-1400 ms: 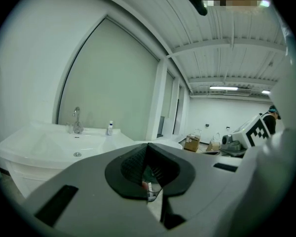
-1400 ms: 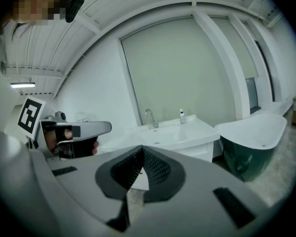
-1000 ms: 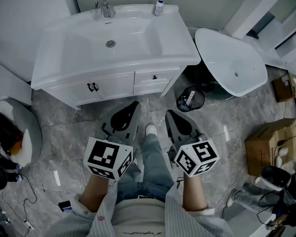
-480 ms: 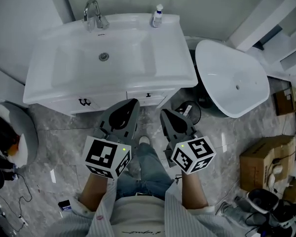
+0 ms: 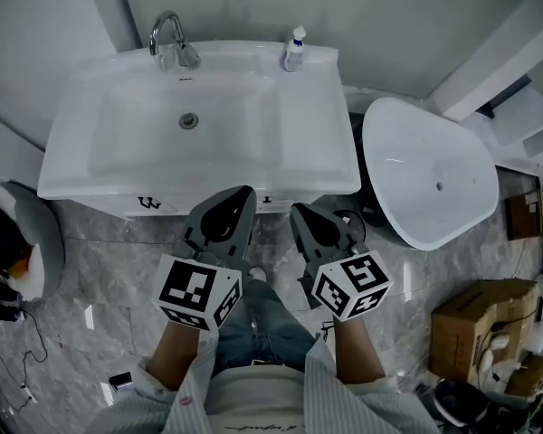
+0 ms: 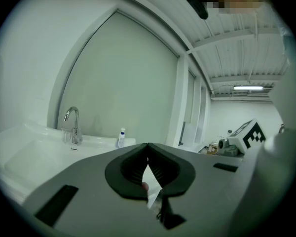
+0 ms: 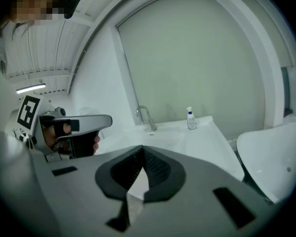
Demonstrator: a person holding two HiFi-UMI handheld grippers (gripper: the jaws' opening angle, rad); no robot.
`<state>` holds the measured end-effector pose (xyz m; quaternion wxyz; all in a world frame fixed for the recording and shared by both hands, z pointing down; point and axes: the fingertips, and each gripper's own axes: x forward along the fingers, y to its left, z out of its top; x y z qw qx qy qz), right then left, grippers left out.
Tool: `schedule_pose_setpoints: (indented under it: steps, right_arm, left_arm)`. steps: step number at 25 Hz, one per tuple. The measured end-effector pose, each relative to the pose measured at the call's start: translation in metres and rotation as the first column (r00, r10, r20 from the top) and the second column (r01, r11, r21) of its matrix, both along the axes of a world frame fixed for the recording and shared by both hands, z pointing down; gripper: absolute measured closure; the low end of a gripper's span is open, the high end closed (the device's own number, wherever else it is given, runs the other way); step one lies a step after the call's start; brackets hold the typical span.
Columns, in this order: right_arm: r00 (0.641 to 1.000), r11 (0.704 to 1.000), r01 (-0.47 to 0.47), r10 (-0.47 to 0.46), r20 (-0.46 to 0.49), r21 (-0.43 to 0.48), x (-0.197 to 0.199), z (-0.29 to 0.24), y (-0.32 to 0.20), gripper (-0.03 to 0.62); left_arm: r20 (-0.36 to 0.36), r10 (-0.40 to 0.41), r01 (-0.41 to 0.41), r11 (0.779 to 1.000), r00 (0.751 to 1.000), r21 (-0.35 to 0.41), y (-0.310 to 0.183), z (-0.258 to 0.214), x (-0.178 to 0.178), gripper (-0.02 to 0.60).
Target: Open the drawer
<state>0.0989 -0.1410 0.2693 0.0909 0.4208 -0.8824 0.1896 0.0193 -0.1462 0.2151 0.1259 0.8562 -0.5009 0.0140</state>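
**Head view, looking steeply down.** Nearest are the person's jeans and one shoe, seen between the two forearms over a grey tiled floor.

**Tongs.** The left tongs and right tongs are held side by side, near each other but apart. Each carries a marker cube at its rear and points at the cabinet front.
- Left tongs: the tips meet, with nothing between them.
- Right tongs: likewise closed and empty.

**Drawer.** Just ahead of the tips, in the gap between the two tongs, a sliver of the drawer shows under the rim of the surface. It lies flush with the cabinet front, closed. Whether either tip touches it cannot be told.

**Cabinet front.** The door handles sit on the same front, to the left of the left tongs.

**Beyond the tips.** The surface holds a sunken basin with its drain, ahead and to the left of the left tongs. At the far edge stand two things:
- the tap, ahead and to the left of the left tongs;
- a small bottle, upright and straight ahead of the right tongs.

**Right of the right tongs.** A loose white bowl lies beside the cabinet. A cardboard box stands farther right, well apart from both tongs.
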Motion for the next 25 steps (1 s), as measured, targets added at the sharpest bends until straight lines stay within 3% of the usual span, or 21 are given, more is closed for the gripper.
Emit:
schedule_pose_setpoints:
  steps: [13, 25]
  right_arm:
    - [0.998, 0.996, -0.059, 0.06, 0.019, -0.067, -0.007, 0.026, 0.008, 0.588]
    - [0.994, 0.99, -0.112, 0.111, -0.017, -0.088, -0.015, 0.086, 0.018, 0.588]
  left_arm:
    - [0.01, 0.022, -0.022, 0.998, 1.0, -0.065, 0.007, 0.029, -0.011, 0.566]
    - [0.017, 0.025, -0.023, 0.993, 1.0, -0.112, 0.023, 0.092, -0.02, 0.566]
